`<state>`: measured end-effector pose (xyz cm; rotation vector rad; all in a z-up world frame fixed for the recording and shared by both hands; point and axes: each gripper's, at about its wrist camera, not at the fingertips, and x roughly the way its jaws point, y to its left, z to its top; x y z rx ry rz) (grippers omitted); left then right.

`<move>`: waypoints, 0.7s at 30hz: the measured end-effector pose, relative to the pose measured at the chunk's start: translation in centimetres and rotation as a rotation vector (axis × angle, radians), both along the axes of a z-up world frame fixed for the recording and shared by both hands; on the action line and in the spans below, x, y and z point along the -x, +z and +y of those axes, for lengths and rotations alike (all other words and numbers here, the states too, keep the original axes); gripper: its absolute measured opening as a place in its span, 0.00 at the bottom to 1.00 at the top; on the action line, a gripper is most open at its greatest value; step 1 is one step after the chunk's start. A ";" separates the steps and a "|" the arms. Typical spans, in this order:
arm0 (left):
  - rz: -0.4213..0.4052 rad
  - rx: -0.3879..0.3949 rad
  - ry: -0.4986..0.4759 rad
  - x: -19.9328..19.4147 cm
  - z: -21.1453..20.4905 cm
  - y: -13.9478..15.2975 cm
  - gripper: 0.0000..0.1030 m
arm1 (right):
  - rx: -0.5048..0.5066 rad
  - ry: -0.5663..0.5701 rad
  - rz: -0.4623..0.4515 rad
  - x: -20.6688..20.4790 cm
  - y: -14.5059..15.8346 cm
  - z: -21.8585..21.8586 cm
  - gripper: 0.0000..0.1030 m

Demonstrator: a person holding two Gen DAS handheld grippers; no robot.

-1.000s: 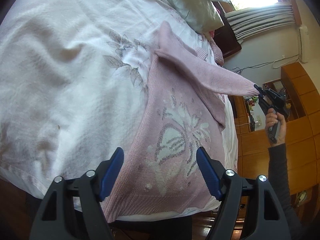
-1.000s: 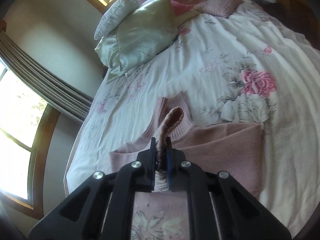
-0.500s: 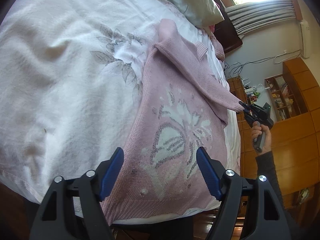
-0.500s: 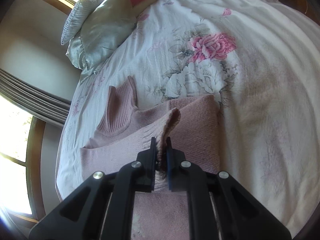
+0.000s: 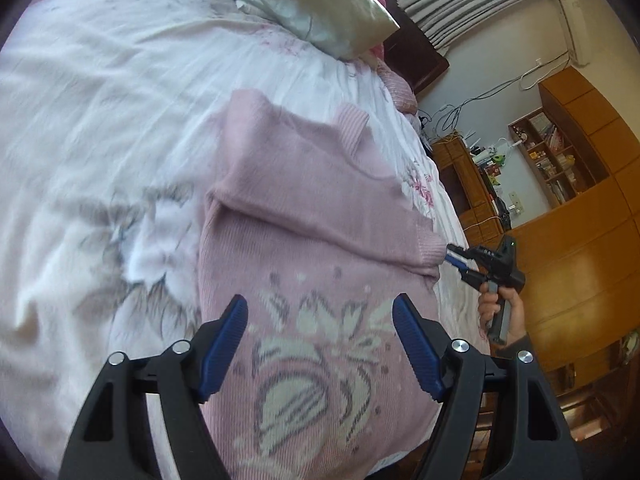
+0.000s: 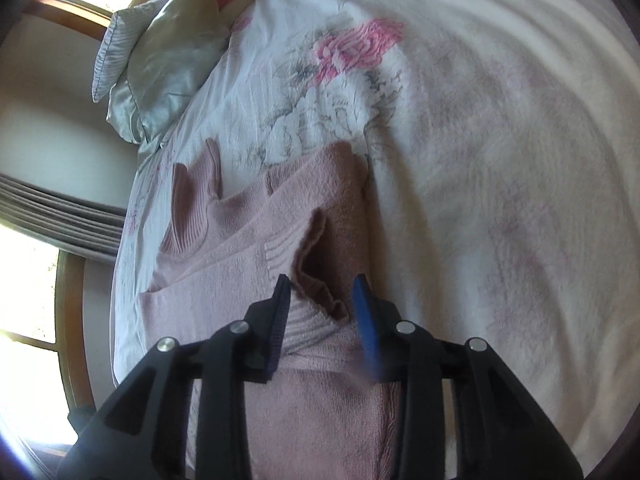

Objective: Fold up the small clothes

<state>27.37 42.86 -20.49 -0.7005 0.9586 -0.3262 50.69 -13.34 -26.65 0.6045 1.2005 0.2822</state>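
The right gripper (image 6: 322, 300) has its fingers spread around the cuff (image 6: 316, 276). The left gripper (image 5: 320, 344) hangs spread over the sweater (image 5: 304, 208). Withdraw straight back so the sleeve lies flat.

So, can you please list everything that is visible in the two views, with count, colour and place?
sweater: one, pink with a white pattern, flat on the bed, one sleeve folded across its chest
sleeve cuff: one, pink, lying between the right tool's open fingers
bedcover: one, white with flowers, under the sweater
pillows: at least two, pale green satin and striped, at the head of the bed
curtain: one, grey, by the window
wooden cabinets: orange-brown, along the wall
left tool: one, black with blue pads, open above the sweater's pattern
right tool: one, black with blue pads, open at the cuff
hand: one, holding the right tool's handle
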 end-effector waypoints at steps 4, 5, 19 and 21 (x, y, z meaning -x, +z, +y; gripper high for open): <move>0.018 0.028 0.004 -3.2 -0.5 -0.3 0.73 | 0.047 0.024 -0.004 0.4 -0.9 0.8 0.03; 0.020 0.036 -0.002 -3.7 -0.7 -0.4 0.73 | 0.063 0.012 -0.027 0.6 -0.4 0.6 0.03; 0.047 0.054 -0.088 -13.6 -1.4 -1.9 0.73 | 0.108 0.037 -0.200 0.8 3.0 1.5 0.13; 0.069 0.045 -0.081 -15.6 -1.3 -3.0 0.73 | 0.070 0.095 -0.166 -0.5 2.1 2.7 0.18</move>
